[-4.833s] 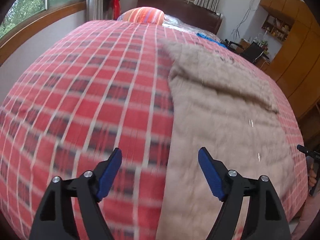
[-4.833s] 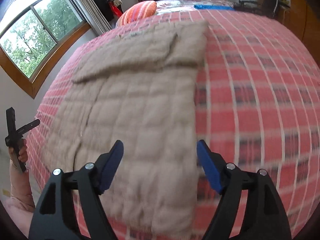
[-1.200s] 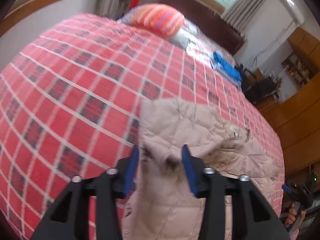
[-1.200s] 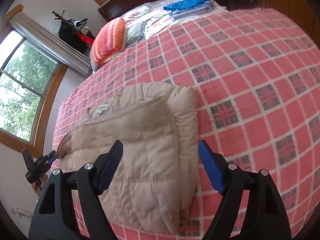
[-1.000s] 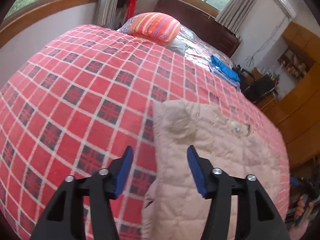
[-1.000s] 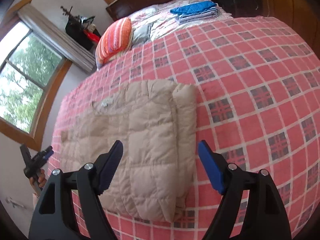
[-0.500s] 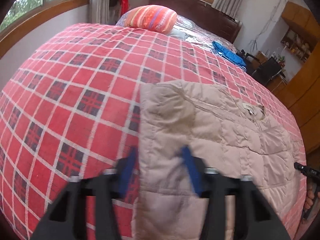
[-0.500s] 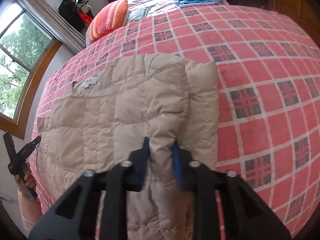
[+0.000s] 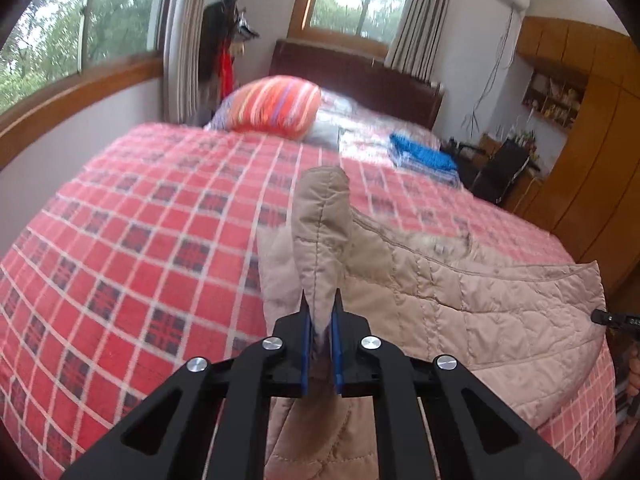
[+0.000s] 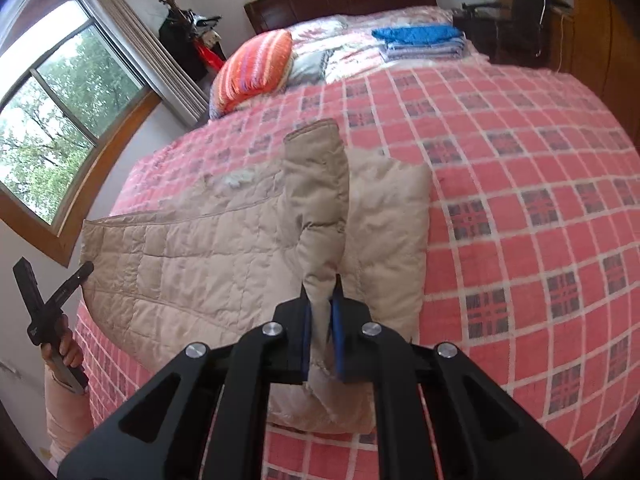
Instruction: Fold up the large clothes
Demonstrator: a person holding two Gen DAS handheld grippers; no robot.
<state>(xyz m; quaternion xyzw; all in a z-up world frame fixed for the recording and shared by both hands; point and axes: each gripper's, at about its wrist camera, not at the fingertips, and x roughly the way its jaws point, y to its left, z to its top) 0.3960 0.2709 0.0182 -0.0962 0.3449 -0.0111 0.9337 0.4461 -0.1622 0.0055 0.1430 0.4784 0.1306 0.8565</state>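
While spread on the red checked blanket (image 9: 152, 240), beige jacket (image 9: 460, 296) pinched at both near edges, left gripper (image 9: 320, 334) and right gripper (image 10: 321, 334) each clamped on a raised fold.

Jacket (image 10: 224, 248) on bed (image 10: 520, 208) near its foot; pillow (image 10: 252, 68) and folded stack (image 10: 420, 40) behind it at the head
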